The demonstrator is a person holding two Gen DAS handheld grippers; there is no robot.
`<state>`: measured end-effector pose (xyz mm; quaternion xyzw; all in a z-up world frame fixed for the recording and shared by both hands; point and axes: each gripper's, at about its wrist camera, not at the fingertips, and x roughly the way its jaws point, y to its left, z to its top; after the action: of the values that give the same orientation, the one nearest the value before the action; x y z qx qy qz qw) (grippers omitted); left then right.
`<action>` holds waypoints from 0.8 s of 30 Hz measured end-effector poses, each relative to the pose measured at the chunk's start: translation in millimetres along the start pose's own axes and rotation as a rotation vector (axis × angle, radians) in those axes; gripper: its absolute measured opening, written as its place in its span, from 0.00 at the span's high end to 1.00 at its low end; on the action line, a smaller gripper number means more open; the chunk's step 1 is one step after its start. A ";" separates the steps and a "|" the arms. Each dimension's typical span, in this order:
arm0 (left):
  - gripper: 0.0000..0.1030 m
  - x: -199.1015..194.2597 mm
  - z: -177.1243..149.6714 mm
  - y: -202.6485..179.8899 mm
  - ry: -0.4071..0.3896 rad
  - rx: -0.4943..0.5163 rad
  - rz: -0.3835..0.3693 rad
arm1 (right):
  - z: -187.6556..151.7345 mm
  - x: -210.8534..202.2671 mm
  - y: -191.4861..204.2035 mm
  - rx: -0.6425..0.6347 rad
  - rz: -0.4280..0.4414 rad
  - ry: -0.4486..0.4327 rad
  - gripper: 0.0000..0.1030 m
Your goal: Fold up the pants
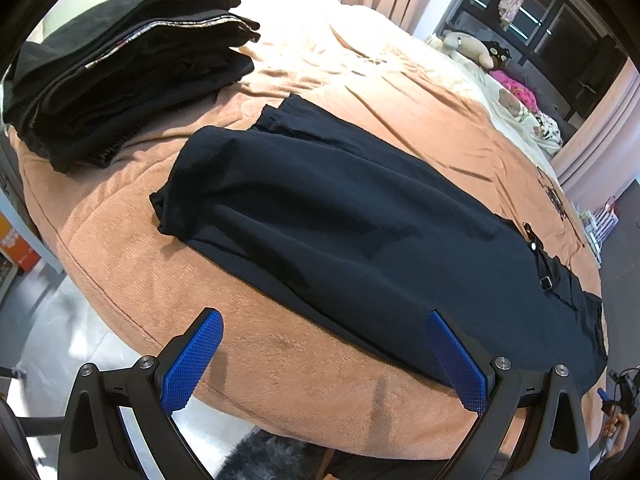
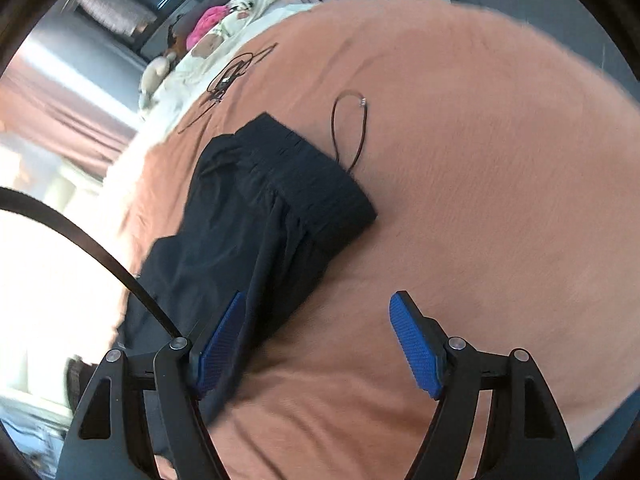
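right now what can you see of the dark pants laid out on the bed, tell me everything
The dark pants are navy-black, of thin smooth cloth, lying flat and lengthwise on the peach blanket, seemingly folded leg over leg. A ribbed elastic waistband is at one end, stitched hems at the other. A small strap with a buckle sits near the waist. A thin looped cord lies at the waistband edge. Both the left gripper and the right gripper are open, gripping nothing.
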<state>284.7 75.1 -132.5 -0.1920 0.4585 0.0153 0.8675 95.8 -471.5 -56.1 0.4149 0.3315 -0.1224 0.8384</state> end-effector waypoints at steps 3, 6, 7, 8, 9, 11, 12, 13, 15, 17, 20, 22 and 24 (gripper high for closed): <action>0.01 -2.8 0.5 0.7 -0.003 -0.005 -0.006 | 8.4 16.7 -6.7 0.048 0.037 -0.004 0.28; 0.01 -6.0 1.0 2.7 -0.008 -0.011 -0.007 | 20.0 25.9 -19.1 0.144 0.116 -0.034 0.28; 0.01 -7.3 0.9 3.3 -0.009 -0.014 -0.006 | 22.0 27.7 -21.4 0.171 0.137 -0.041 0.28; 0.01 -8.7 0.8 4.1 -0.011 -0.016 -0.007 | 26.5 32.3 -26.2 0.200 0.163 -0.049 0.28; 0.01 -9.8 0.8 5.0 -0.012 -0.018 -0.008 | 30.8 35.3 -32.1 0.230 0.181 -0.058 0.28; 0.01 -11.1 0.8 6.4 -0.013 -0.023 -0.007 | 36.7 43.9 -44.8 0.297 0.170 -0.068 0.29; 0.01 -11.2 0.5 7.1 -0.012 -0.025 -0.007 | 38.0 47.7 -49.8 0.321 0.180 -0.076 0.29; 0.01 -11.2 0.1 7.8 -0.011 -0.027 -0.006 | 39.2 49.0 -53.6 0.343 0.179 -0.084 0.36; 0.01 -10.4 -0.3 8.7 -0.009 -0.031 -0.007 | 41.4 49.6 -65.4 0.391 0.110 -0.070 0.61; 0.01 -8.7 -0.4 9.1 -0.005 -0.033 -0.010 | 40.3 51.6 -70.5 0.417 0.112 -0.061 0.76; 0.01 -6.6 -0.4 8.9 0.001 -0.036 -0.014 | 42.5 40.4 -67.4 0.344 0.088 -0.078 0.84; 0.01 -7.2 0.6 8.4 -0.004 -0.031 -0.014 | 38.5 28.9 -63.5 0.309 0.105 -0.104 0.86; 0.01 -9.1 2.2 9.7 -0.016 -0.031 -0.012 | 33.3 17.7 -66.9 0.299 0.113 -0.130 0.87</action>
<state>279.2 86.2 -127.2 -0.2080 0.4503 0.0188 0.8681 92.1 -537.9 -94.3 0.5444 0.2305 -0.1496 0.7925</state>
